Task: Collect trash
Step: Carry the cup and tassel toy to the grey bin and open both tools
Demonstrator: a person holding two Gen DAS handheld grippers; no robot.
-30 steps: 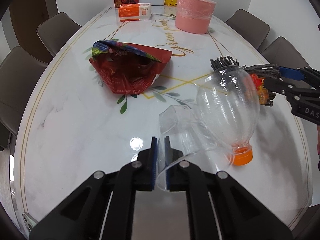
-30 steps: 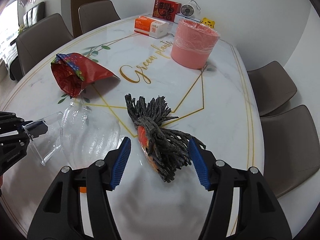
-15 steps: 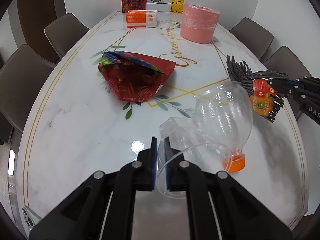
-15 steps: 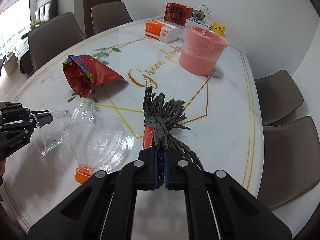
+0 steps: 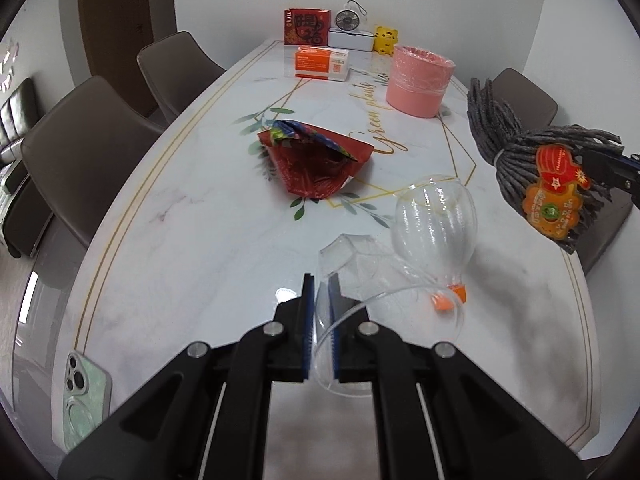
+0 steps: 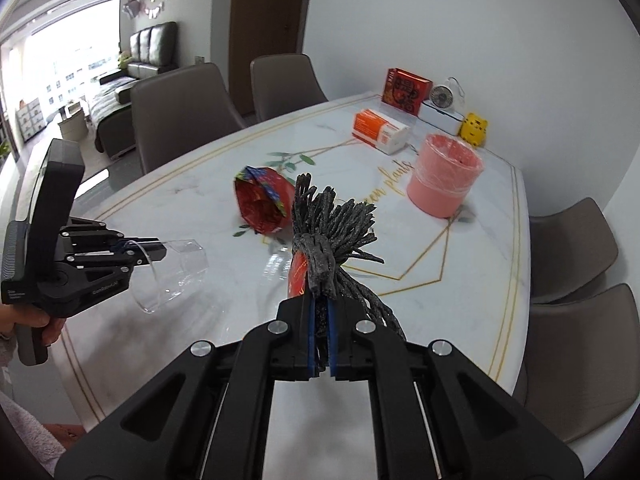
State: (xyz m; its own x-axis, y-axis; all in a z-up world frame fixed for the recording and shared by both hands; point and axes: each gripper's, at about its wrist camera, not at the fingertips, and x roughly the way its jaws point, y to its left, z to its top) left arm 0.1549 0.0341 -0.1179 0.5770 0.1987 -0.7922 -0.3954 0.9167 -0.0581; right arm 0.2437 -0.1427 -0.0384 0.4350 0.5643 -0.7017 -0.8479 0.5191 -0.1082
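My left gripper is shut on the rim of a clear plastic cup and holds it above the table; it also shows in the right wrist view. My right gripper is shut on a grey mop head with an orange label, lifted in the air; it also shows at the right of the left wrist view. A clear bottle top with an orange cap lies on the table. A red snack bag lies mid-table. A pink lined bin stands at the far end.
An orange tissue box, a red box, a small fan and a yellow toy stand at the far edge. A green phone lies at the near left edge. Brown chairs surround the marble table.
Both grippers have risen. The right gripper closed on the mop head and lifted it off the table. The left gripper raised the cup away from the bottle top.
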